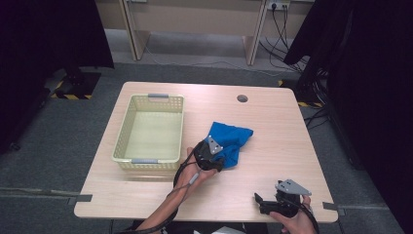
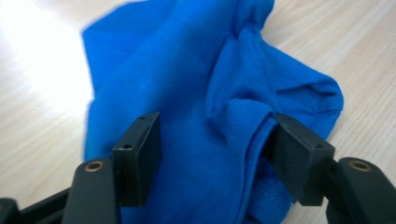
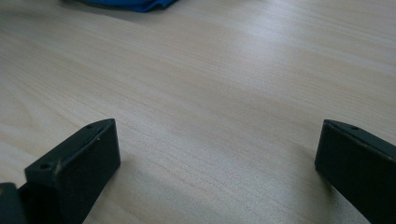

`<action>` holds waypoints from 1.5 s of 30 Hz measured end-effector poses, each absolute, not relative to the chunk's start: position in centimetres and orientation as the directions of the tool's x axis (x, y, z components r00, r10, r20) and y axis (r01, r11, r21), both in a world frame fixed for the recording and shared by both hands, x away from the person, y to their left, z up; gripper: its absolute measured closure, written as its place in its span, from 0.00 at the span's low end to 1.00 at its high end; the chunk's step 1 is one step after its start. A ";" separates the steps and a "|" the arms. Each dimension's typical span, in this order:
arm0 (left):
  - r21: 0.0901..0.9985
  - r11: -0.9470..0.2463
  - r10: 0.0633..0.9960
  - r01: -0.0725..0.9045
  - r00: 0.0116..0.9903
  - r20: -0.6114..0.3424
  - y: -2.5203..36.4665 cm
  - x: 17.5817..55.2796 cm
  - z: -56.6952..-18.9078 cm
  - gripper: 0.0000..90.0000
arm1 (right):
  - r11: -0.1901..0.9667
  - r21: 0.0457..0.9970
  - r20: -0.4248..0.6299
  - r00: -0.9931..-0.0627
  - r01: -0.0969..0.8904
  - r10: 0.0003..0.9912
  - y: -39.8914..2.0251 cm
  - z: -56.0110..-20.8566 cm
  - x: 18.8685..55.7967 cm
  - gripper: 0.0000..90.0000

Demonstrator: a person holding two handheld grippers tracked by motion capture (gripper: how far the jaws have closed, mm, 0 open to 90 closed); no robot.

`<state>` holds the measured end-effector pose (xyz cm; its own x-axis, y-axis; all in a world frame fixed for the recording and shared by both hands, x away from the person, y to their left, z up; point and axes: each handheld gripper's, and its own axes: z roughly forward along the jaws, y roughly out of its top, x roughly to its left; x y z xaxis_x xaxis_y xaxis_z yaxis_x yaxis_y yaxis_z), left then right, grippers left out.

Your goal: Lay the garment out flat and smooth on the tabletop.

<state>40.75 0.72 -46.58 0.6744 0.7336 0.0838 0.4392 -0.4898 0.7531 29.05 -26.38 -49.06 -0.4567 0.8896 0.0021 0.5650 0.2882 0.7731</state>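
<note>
Bright blue cloth [image 1: 232,140], pale yellow basket [image 1: 124,127] with grey handles, light wood-grain table [image 1: 272,122]

The left hand-held gripper [image 1: 217,157] has a black body with a grey three-cornered plate on top, at its 1 o'clock side. A black cable trails from it toward 7 o'clock along a bare, sleeveless forearm. In the left gripper view its two jaws are matte black rectangular blocks with small screw holes on their top edges, mounted on rounded black links with brass-coloured rivets. The right hand-held gripper [image 1: 258,201] is the same black build, with a grey plate at 12 o'clock and a black cable looping past the hand [image 1: 295,222].
</note>
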 end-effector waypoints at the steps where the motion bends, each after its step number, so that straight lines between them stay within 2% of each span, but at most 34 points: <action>1: 0.745 -0.494 0.730 0.448 0.679 0.076 0.5 40.8 -46.8 0.40 | 0.289 0.773 0.002 -0.458 0.565 0.889 -26.4 -49.1 29.1 0.00; 7: 0.745 -0.492 0.705 0.450 0.708 0.038 -0.3 40.1 -47.1 0.52 | 0.293 0.771 0.000 -0.459 0.565 0.888 -26.4 -49.0 29.1 0.00; 16: 0.725 -0.543 0.667 0.424 0.742 0.066 -2.0 37.5 -47.0 0.51 | 0.294 0.769 0.000 -0.460 0.568 0.888 -26.4 -49.0 29.2 0.00; 22: 0.724 -0.549 0.645 0.418 0.763 0.049 -2.7 36.1 -47.0 0.49 | 0.295 0.768 0.000 -0.460 0.569 0.888 -26.4 -49.0 29.2 0.00; 26: 0.730 -0.537 0.636 0.423 0.772 0.021 -2.9 35.8 -46.7 0.42 | 0.295 0.767 0.000 -0.460 0.569 0.888 -26.5 -49.0 29.2 0.00; 31: 0.765 -0.506 0.639 0.398 0.769 0.023 -3.4 35.9 -45.5 0.40 | 0.296 0.767 0.000 -0.461 0.569 0.888 -26.5 -49.0 29.2 0.00; 38: 0.790 -0.491 0.661 0.367 0.748 0.063 -4.9 37.4 -43.7 0.37 | 0.294 0.769 0.000 -0.460 0.568 0.888 -26.5 -49.0 29.2 0.00; 45: 0.783 -0.494 0.696 0.377 0.712 0.096 -6.2 40.1 -44.3 0.31 | 0.291 0.773 0.000 -0.459 0.564 0.888 -26.5 -49.0 29.2 0.00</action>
<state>40.13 -6.17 -44.28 0.7120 0.6955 0.0961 0.3772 -0.4943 0.7832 29.22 -26.48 -49.03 -0.4591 0.8884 0.0005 0.5638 0.2910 0.7730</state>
